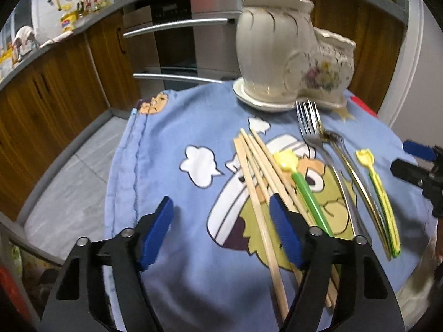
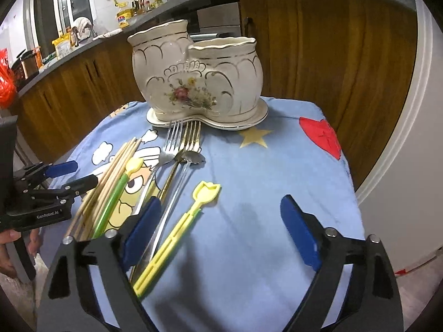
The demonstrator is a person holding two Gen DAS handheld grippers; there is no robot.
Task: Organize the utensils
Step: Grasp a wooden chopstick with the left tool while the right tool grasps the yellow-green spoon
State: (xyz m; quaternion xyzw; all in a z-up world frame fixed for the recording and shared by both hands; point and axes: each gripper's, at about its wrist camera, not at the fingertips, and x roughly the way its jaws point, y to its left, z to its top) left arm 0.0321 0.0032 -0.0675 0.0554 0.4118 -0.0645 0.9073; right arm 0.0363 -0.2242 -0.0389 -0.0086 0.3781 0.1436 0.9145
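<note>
Black left tongs (image 2: pixel 73 174) body reads "GenRobot.AI"; both tongs spread, right tongs (image 2: pixel 221 235) w/ nothing pinched.

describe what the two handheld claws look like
Both match: the left claw and right claw have black angular plastic arms with silver pivot pins and flat blue ribbed pads. Seen from the right wrist, the left one's black body carries white "GenRobot.AI" lettering.

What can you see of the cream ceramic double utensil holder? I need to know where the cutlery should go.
The cream ceramic double utensil holder is two joined glossy pots, one taller than the other, with gold-trimmed scalloped rims and a painted flower bouquet where they meet. It stands upright on a matching gold-edged saucer at the far end of the blue cartoon-print cloth. Nothing sticks out of either pot. Two fork heads lie just before the saucer.
</note>
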